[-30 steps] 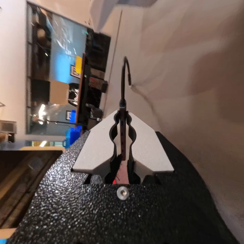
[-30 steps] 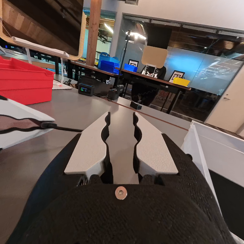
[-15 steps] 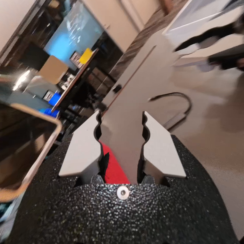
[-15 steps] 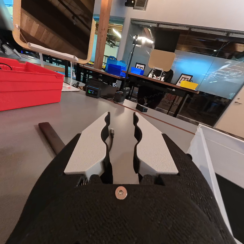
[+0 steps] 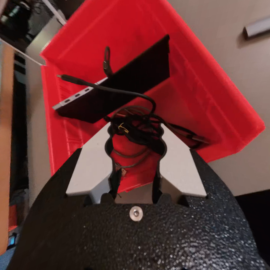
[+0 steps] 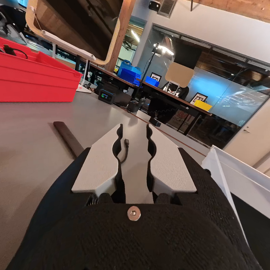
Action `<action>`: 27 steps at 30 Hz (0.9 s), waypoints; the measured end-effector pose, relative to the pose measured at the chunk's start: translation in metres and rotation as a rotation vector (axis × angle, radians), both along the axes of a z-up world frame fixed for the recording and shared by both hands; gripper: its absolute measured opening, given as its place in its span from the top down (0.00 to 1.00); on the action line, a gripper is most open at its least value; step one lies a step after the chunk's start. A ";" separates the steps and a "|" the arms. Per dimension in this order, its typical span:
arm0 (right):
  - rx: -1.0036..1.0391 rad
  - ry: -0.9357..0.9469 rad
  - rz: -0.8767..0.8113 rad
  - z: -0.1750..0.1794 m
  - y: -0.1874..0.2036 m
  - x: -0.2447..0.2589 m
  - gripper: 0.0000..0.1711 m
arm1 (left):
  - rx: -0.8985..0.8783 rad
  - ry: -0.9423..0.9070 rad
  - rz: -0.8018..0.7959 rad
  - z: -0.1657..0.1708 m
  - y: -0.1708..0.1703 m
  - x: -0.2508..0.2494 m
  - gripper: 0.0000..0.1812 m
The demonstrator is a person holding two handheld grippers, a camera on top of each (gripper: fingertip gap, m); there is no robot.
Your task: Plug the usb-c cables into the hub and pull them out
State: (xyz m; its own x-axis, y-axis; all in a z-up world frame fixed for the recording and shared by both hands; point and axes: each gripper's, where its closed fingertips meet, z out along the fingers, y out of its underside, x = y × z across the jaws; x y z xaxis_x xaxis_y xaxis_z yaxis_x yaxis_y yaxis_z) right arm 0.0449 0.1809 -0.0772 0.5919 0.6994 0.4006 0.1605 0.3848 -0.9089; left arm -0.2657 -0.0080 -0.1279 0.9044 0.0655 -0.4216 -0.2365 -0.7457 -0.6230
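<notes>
My left gripper (image 5: 135,128) is open and points down into a red bin (image 5: 190,73). A tangle of black USB-C cables (image 5: 137,124) lies between its fingertips. One cable end (image 5: 68,78) sticks out to the left over a wide dark hub (image 5: 116,87) that leans in the bin, its silver port edge (image 5: 76,95) showing. My right gripper (image 6: 133,127) is open and empty, low over the grey table. A slim dark hub (image 6: 65,134) lies on the table to its left, and that hub's short cable plug (image 6: 126,141) lies between the fingers.
In the right wrist view the red bin (image 6: 36,81) stands at the left and a white bin (image 6: 233,175) at the right. A small grey device (image 5: 257,29) lies on the table beyond the red bin. A slim dark piece (image 5: 194,138) lies in the bin's right corner. The grippers' ends are close to 35 centimeters from one another.
My left gripper opened, left the slim hub on the table, and swung over to the red bin. My right gripper stayed open and shifted only slightly.
</notes>
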 end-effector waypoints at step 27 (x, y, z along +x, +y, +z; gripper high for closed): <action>-0.045 -0.010 0.011 -0.006 -0.001 0.000 0.85 | 0.368 0.183 0.013 0.101 -0.009 -0.020 0.99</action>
State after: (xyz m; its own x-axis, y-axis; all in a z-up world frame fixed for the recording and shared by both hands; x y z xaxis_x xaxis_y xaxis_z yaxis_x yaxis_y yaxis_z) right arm 0.0451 0.1801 -0.0835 0.5804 0.7232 0.3743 0.1658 0.3451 -0.9238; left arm -0.2853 -0.0168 -0.0267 0.8150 0.2525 -0.5216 -0.3600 -0.4847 -0.7972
